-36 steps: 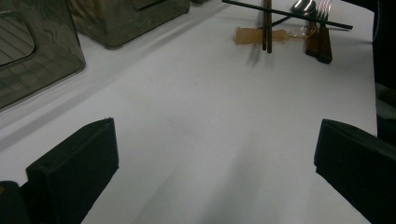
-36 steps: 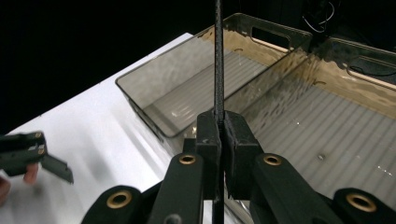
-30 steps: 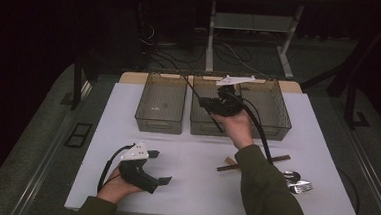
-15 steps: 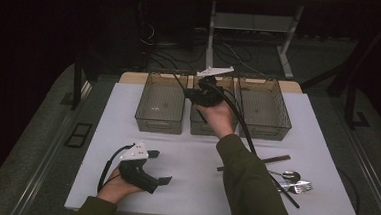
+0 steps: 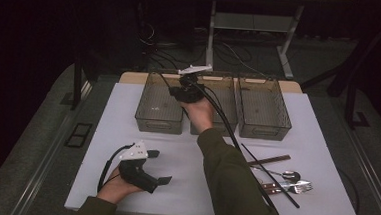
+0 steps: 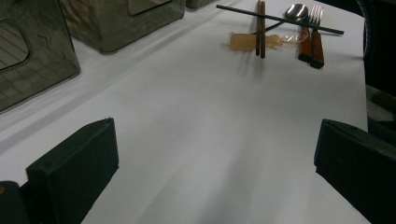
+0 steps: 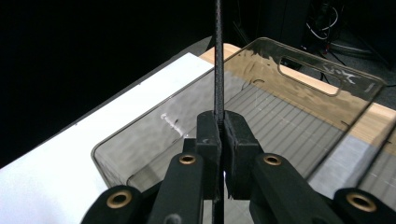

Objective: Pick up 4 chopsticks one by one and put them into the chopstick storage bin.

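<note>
Black chopstick [image 7: 218, 56] was pinched in right gripper [image 7: 218, 122] above left bin [image 5: 159, 104], not dropped; left gripper [image 5: 159, 166] spread idle, remaining cutlery [image 5: 286, 181] unsorted

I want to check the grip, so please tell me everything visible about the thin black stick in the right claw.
The black stick is thin, straight and dark, with a finely woven, matte surface that looks like carbon fibre. It stands upright in the right gripper view, pinched between the shut pads of the right claw. It hangs over the leftmost clear plastic bin, touching only the pads. Its ends are out of frame.
</note>
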